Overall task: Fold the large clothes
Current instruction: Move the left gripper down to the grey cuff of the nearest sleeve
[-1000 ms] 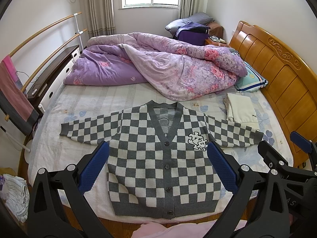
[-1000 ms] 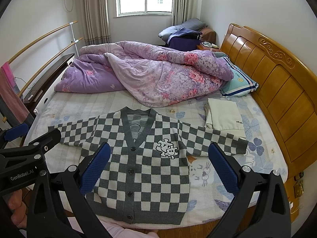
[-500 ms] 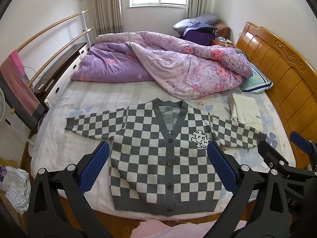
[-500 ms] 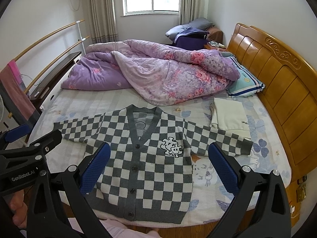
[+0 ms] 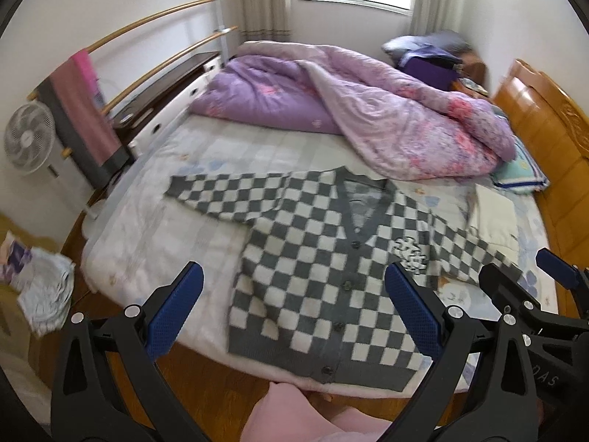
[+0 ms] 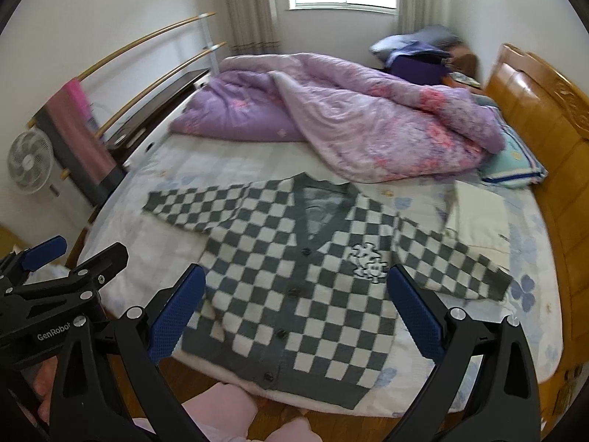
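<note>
A grey-and-white checked cardigan (image 5: 316, 258) (image 6: 305, 276) lies flat and buttoned on the bed, sleeves spread to both sides, hem at the near edge. My left gripper (image 5: 292, 305) hovers open above the bed's near edge, over the cardigan's lower left part, touching nothing. My right gripper (image 6: 294, 309) is open too, held above the cardigan's lower body with nothing between its blue pads (image 6: 414, 313). Each gripper shows at the edge of the other's view.
A rumpled purple quilt (image 5: 349, 110) fills the far half of the bed. A folded cream garment (image 6: 478, 217) and a pillow (image 6: 515, 165) lie by the wooden headboard (image 6: 545, 129). A fan (image 5: 27, 140), a towel rail and a cloth pile (image 5: 44, 291) stand left. Pink-clad knees (image 6: 228, 409) touch the bed edge.
Both views have swung left and tipped down a little. The fan and floor at the left came into sight. The cardigan lies as before; both grippers stay open.
</note>
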A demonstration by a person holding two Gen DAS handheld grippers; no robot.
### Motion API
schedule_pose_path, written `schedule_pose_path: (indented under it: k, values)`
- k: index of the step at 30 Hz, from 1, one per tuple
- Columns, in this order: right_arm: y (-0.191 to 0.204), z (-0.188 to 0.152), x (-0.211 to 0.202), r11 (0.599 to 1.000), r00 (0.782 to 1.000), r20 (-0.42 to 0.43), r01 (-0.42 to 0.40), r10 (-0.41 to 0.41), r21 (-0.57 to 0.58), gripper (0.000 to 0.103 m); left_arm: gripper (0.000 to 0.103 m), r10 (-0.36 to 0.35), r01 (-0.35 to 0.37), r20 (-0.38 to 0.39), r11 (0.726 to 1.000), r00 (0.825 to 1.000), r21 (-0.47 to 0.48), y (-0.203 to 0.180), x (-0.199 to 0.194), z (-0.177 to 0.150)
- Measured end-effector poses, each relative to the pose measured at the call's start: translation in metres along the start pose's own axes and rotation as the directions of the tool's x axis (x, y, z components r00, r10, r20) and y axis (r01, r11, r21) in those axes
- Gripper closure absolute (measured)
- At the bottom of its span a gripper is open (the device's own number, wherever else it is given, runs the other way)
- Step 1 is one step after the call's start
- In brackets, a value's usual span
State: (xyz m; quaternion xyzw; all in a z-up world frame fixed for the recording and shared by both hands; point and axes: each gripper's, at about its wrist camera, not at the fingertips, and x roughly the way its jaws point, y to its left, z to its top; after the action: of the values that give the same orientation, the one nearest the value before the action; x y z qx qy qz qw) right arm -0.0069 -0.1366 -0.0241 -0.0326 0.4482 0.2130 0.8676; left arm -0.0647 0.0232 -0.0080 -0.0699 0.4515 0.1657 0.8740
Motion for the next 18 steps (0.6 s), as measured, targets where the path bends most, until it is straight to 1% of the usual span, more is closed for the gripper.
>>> schedule_pose_path:
  k: [1, 4, 9, 14, 18]
  values:
    - [0.006, 0.001, 0.003, 1.0, 1.0, -0.009, -0.016, 0.016, -0.013, 0.008, 0.005, 0.013, -0.013, -0.005, 1.0, 1.0, -0.016, 0.006, 0.0, -0.001]
    - [0.023, 0.007, 0.011, 0.998, 0.998, -0.032, -0.051, 0.05, -0.042, 0.008, 0.005, 0.012, -0.014, -0.025, 0.997, 1.0, -0.072, 0.027, 0.002, -0.004]
    - [0.052, 0.018, 0.026, 0.994, 0.997, -0.048, -0.071, 0.067, -0.085, 0.008, 0.005, -0.009, 0.002, -0.042, 0.987, 0.999, -0.162, 0.071, 0.014, -0.002]
    - [0.096, 0.033, 0.061, 0.992, 0.994, -0.086, -0.074, 0.065, -0.104, 0.008, 0.005, -0.004, -0.007, -0.06, 0.985, 0.998, -0.174, 0.109, 0.041, 0.011]
    - [0.136, 0.049, 0.099, 0.994, 0.993, -0.116, -0.041, 0.029, -0.099, 0.008, 0.005, -0.016, 0.002, -0.085, 0.986, 0.996, -0.164, 0.15, 0.075, 0.026]
